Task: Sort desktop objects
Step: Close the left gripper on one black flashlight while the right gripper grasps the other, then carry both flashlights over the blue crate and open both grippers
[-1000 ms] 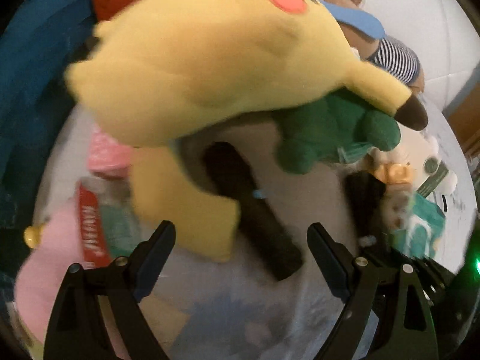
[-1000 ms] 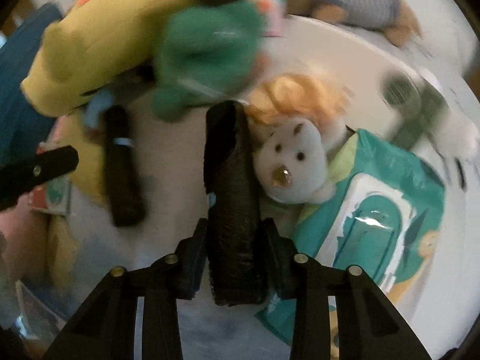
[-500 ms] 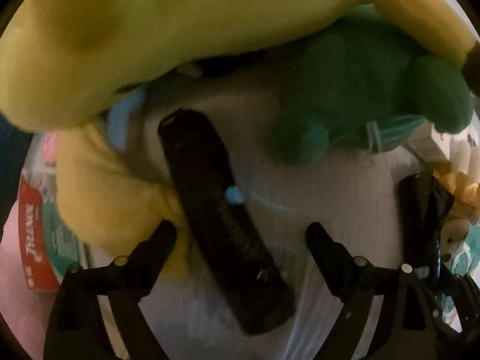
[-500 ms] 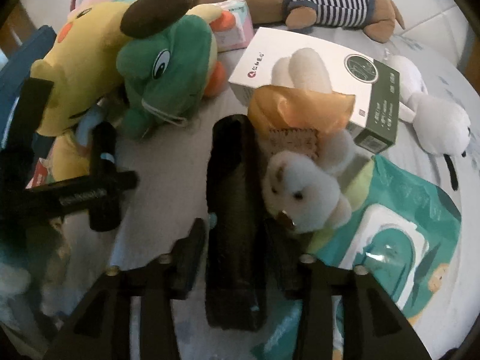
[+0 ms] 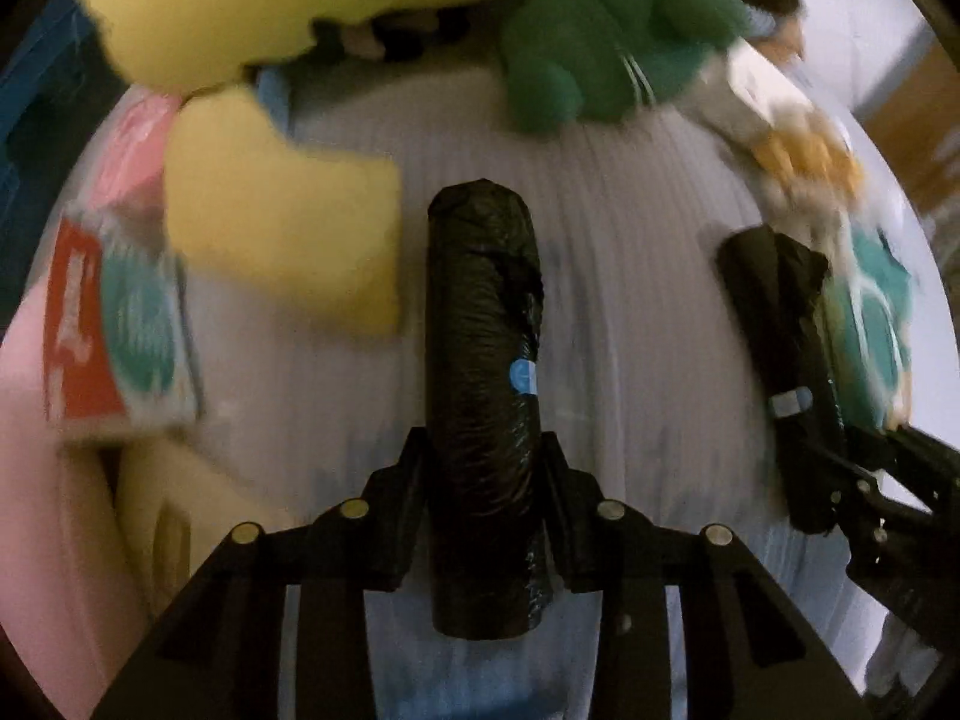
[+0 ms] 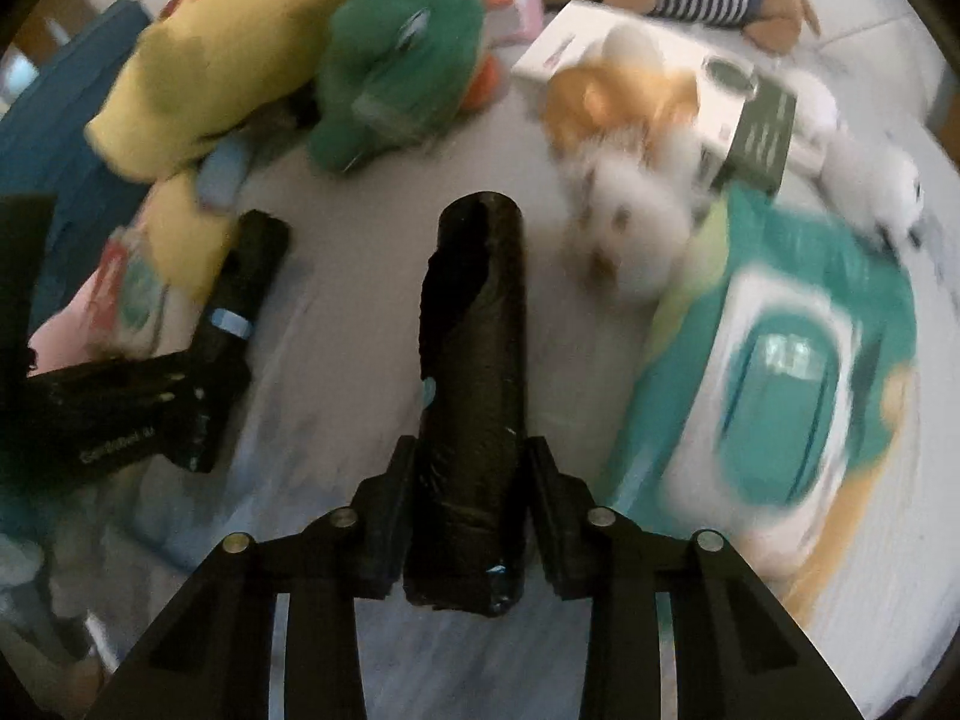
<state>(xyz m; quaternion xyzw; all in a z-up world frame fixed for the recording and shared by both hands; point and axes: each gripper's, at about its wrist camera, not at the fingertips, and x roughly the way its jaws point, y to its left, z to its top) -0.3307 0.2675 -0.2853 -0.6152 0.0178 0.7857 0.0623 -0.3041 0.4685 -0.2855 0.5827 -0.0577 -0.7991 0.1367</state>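
Note:
Two black rolls of plastic bags lie on the pale ribbed cloth. One black roll (image 5: 480, 300) with a blue dot sticker runs lengthwise between the fingers of my left gripper (image 5: 483, 444). Its jaws are closing and both pads touch the roll's sides. The other black roll (image 6: 474, 312) sits between the fingers of my right gripper (image 6: 471, 450), whose jaws are also closing against it. Each view shows the other side: the right gripper (image 5: 870, 480) on its roll (image 5: 780, 330), the left gripper (image 6: 198, 402) on its roll (image 6: 240, 288).
A yellow plush (image 6: 228, 60) and a green plush (image 6: 396, 60) lie beyond the rolls. To the right are a white plush with orange hair (image 6: 630, 222), a white-and-green box (image 6: 720, 96) and a teal wipes pack (image 6: 780, 372). A red-and-teal packet (image 5: 114, 324) lies left.
My left gripper came down over its roll and its wide jaws drew in onto it. My right gripper loosened a little, then tightened again on its roll.

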